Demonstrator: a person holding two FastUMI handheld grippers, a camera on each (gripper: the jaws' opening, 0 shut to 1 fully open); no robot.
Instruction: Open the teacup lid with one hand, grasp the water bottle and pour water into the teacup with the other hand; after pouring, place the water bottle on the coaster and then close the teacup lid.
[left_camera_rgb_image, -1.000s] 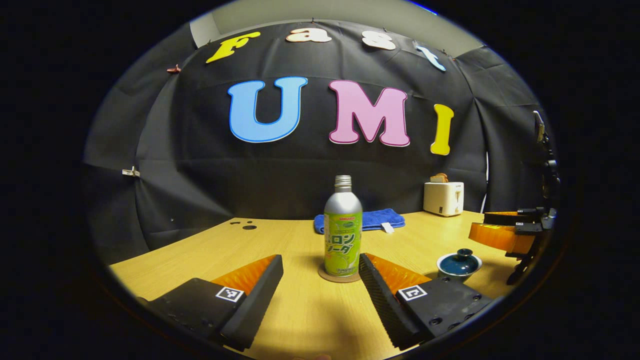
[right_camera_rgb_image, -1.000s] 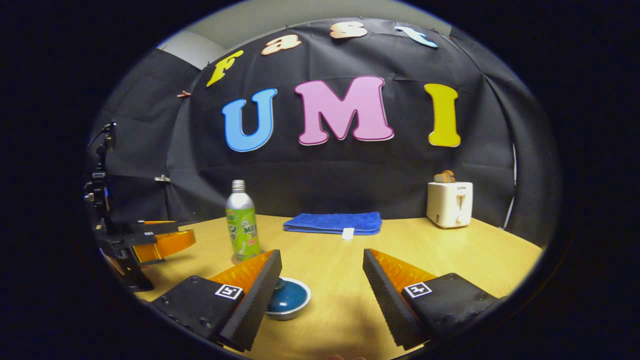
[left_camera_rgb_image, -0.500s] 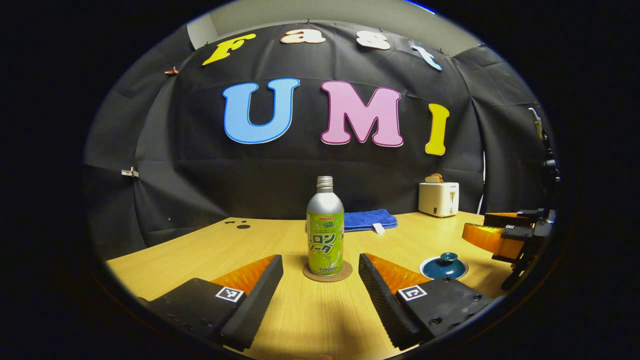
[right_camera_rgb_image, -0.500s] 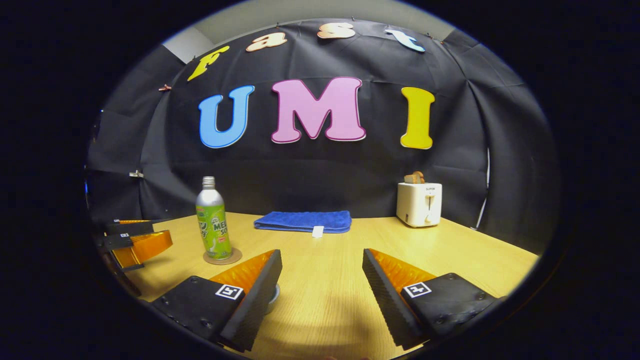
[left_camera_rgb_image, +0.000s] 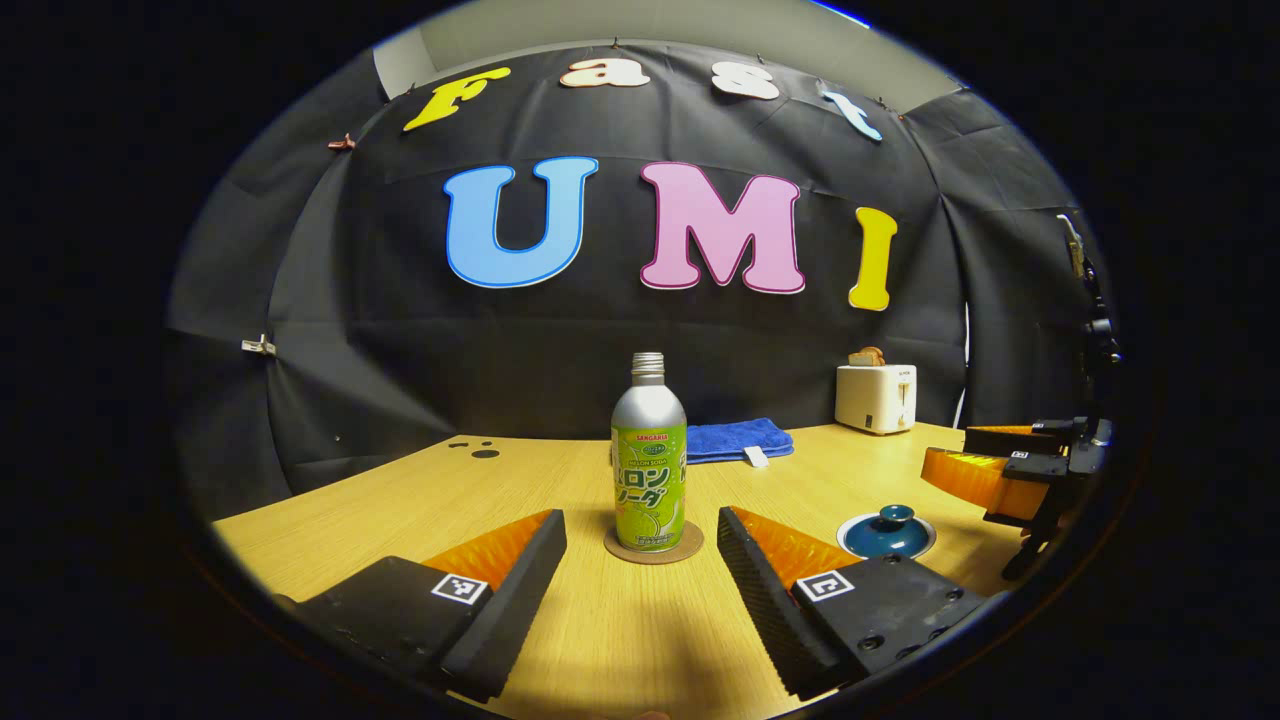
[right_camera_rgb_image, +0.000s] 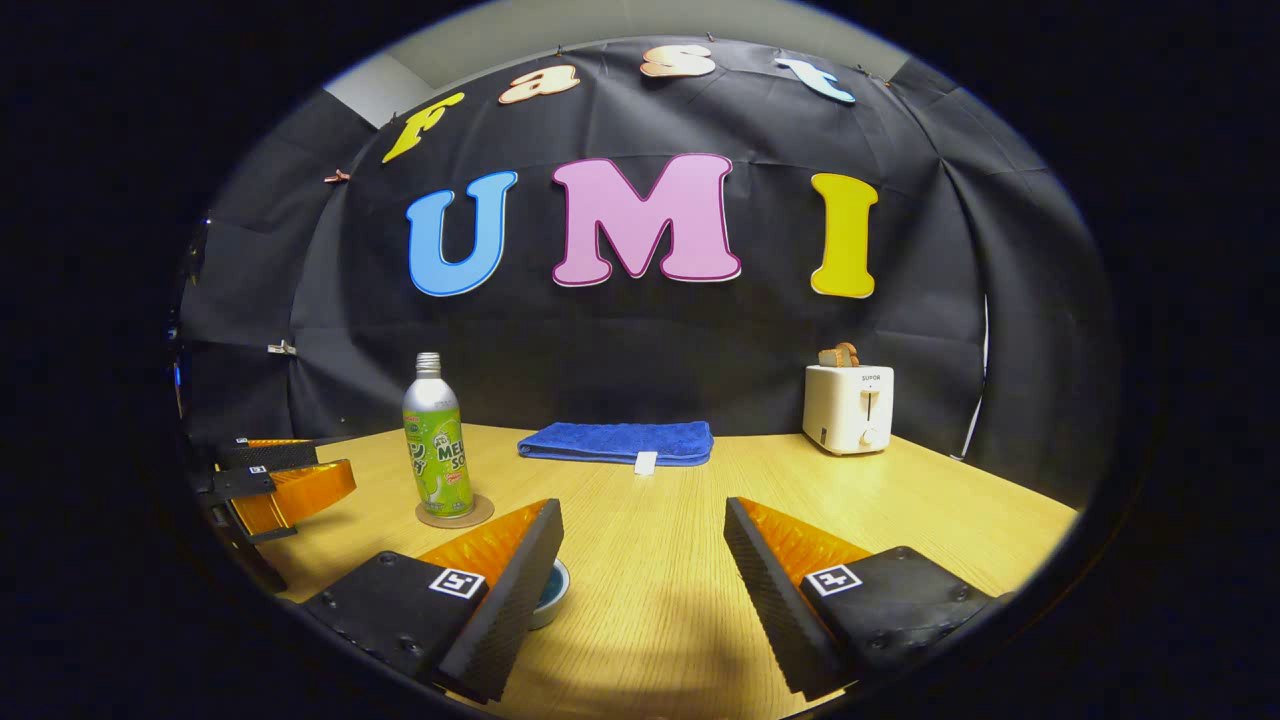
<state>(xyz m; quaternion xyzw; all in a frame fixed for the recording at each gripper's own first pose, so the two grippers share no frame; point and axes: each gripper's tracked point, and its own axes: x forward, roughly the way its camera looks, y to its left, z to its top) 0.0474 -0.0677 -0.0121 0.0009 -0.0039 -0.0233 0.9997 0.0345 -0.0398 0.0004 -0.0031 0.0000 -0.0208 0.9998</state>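
Observation:
A silver and green water bottle stands upright on a round brown coaster, straight ahead of my left gripper, which is open and holds nothing. The dark blue teacup with its lid on sits to the right on the wooden table. In the right gripper view the bottle is on the coaster at the left. My right gripper is open, and its left finger hides most of the teacup. The other gripper appears at the right edge and at the left edge.
A folded blue towel lies at the back of the table. A white toaster with bread in it stands at the back right. Black cloth walls close off the table behind and at the sides.
Both grippers have drawn back from the bottle and teacup, which look smaller and farther away. The teacup has slipped almost wholly behind my right gripper's left finger. Both stayed open.

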